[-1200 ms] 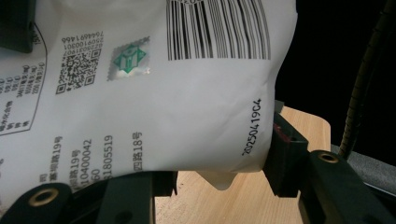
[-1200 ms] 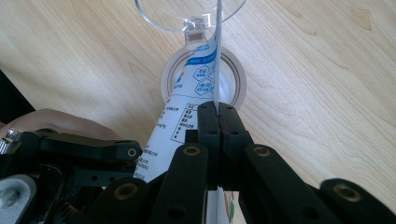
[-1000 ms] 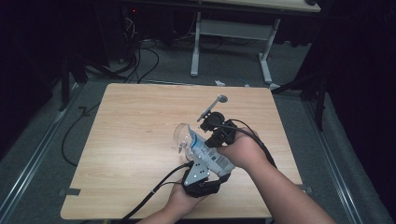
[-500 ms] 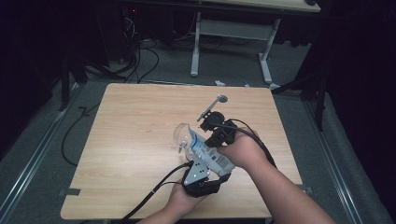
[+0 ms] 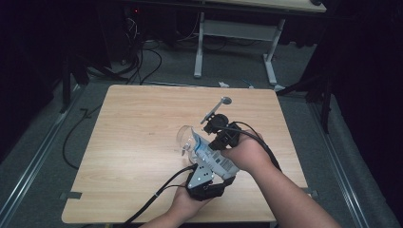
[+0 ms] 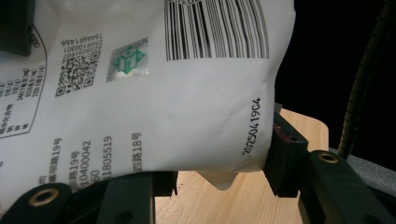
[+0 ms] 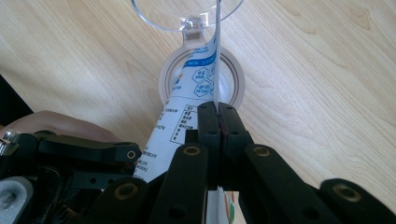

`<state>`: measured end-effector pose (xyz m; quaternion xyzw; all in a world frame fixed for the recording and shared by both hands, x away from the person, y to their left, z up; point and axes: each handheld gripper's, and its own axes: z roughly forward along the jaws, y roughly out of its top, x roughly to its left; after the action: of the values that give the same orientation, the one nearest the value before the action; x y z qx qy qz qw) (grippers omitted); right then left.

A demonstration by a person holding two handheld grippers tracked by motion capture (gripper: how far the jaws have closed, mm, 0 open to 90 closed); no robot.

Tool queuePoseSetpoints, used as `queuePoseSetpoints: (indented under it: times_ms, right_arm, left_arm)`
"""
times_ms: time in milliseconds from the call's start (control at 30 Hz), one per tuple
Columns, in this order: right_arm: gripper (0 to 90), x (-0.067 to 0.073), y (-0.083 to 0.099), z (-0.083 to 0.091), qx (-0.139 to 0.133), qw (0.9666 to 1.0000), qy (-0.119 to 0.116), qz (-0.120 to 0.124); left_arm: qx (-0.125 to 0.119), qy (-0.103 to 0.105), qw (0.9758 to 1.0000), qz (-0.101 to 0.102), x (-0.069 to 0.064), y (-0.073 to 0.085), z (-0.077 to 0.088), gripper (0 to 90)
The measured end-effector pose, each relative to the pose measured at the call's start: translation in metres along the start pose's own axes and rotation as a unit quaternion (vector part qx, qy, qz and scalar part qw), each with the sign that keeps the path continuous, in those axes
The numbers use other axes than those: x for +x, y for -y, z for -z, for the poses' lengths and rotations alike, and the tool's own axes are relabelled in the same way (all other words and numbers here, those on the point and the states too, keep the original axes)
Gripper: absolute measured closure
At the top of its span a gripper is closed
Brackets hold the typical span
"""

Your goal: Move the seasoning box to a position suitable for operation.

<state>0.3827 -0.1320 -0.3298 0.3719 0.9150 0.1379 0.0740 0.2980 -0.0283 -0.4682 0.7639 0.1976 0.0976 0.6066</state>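
Desk (image 5: 133, 142): pale wood-grain top, seen from above; the action sits right of centre, toward the near edge.

Left hand (image 5: 183, 206): comes in over the near edge, wrapped around the left gripper (image 5: 205, 176).

Left gripper: black body with a grey plate on top and a cable trailing off toward the near edge. In its own view the two black jaws stand at either side of the pouch's (image 6: 154, 88) lower end — whether they press on it or merely flank it, I cannot tell.

Pouch (image 5: 211, 158): a soft white packet printed in blue and black, lying tilted between the two grippers, its upper end aimed toward the desk's middle. Up close the print shows a barcode, a small QR code, a green square mark, a date-like code along the edge and lines of small text.

Clear cup (image 5: 185, 137): transparent, at the pouch's upper end. In the right gripper view, a clear rim (image 7: 187, 14) and a pale ring sit just past the pouch's end.

Right gripper (image 7: 218, 112): jaws pressed together on a thin edge of the pouch — no gap shows between them.

Right hand (image 5: 247, 152): holds that gripper (image 5: 221, 130) just right of the pouch.

Grey stick (image 5: 216, 108): slim, with a round end, lying nearer the far edge.
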Motion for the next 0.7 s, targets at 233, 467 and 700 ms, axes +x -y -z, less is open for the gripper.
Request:
queuePoseSetpoints:
  times_ms: [233,467,700]
  right_arm:
    - [90.0,-0.0007,0.0003,-0.0008,-0.001,1.0000,-0.002,-0.001]
    - [90.0,-0.0013,0.0011,-0.0001,-0.001,1.0000,-0.001,0.000]
    - [90.0,-0.0012,0.0009,-0.0007,-0.001,1.0000,-0.001,0.002]
  left_arm:
    - [-0.001,0.001,1.0000,0.002,-0.0008,-0.0002,-0.0007,53.6]
    - [-0.001,0.001,1.0000,0.001,-0.0013,-0.0007,-0.0011,53.5]
    - [-0.002,0.000,1.0000,0.002,-0.0018,-0.0002,-0.0012,53.4]
